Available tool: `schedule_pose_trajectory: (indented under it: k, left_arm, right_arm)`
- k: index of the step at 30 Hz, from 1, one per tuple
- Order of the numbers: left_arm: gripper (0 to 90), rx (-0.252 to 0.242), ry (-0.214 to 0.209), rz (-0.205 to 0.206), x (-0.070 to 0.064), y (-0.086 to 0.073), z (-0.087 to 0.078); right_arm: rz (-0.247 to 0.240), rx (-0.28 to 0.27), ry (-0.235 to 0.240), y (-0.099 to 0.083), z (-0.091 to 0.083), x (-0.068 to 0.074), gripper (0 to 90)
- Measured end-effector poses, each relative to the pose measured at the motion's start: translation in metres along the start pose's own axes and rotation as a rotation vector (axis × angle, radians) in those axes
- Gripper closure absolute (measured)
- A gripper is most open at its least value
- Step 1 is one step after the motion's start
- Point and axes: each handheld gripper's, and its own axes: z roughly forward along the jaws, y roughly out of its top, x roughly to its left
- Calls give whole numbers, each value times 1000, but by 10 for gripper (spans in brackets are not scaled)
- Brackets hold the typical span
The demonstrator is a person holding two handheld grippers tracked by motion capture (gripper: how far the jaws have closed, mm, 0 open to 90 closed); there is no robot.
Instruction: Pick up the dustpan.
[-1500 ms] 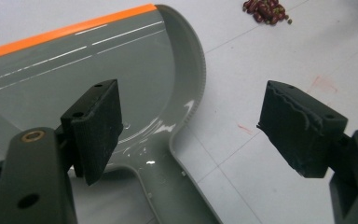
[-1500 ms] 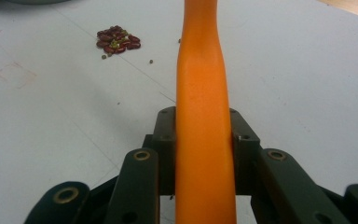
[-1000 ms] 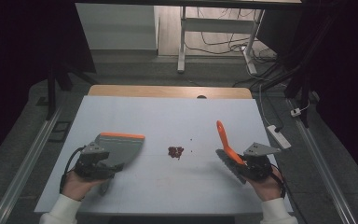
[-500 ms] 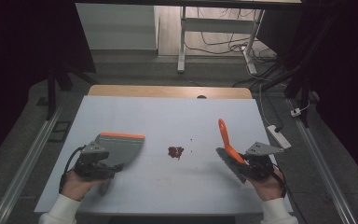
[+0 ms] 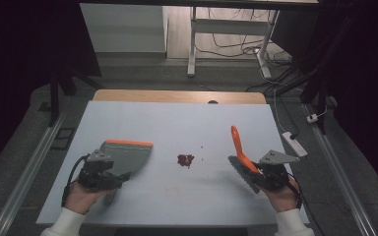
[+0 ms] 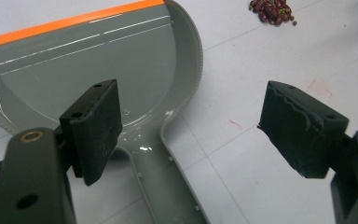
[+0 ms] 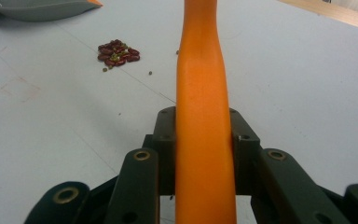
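Tabletop (image 5: 177,196) is stretching wide and pale before us, a smooth matte sheet with a strip of bare wood showing along its far edge, and we are seeing plenty of open room across its middle and far half. Next in size, the grey dustpan (image 5: 125,155) is lying flat on the left part, a broad, glossy plastic scoop with a rounded wall and an orange lip (image 6: 70,21) along its far edge; its handle is running back toward us. Our left gripper (image 6: 191,126) is hovering over that handle with its jaws spread wide, one pad above the pan's neck and the other over bare table, gripping nothing. On the right part, well clear of the table's right edge, our right gripper (image 5: 256,173) is clamping the smooth orange handle of the brush (image 5: 238,147), which is tilting up and away, its dark bristled head sitting near the hand. Between the two tools, the small heap of dark red beans (image 5: 185,160) is resting near the table's middle, a few loose ones lying just beside it.
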Motion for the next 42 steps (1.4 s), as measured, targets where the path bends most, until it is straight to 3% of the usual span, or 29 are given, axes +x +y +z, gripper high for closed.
schedule_pose_trajectory:
  k: [8,11,14,22,28,36,42]
  left_arm:
    - [209,28,8,-9,-9,17,4]
    - [185,51,17,-48,-10,20,7]
    - [171,89,53,-100,-9,19,10]
    - [146,136,54,-185,1,8,5]
    - [146,171,44,-218,8,-2,4]
    - [151,227,82,-249,14,-9,19]
    - [175,244,75,-260,16,-12,27]
  right_arm:
    - [5,-4,-8,0,-1,-2,702]
    - [10,1,-9,0,1,-2,703]
    - [6,9,-12,0,2,-1,702]
    - [1,7,-9,0,3,0,703]
    - [1,6,-11,0,2,-1,703]
    - [1,15,-8,0,4,0,703]
    - [2,16,-10,-1,5,-1,703]
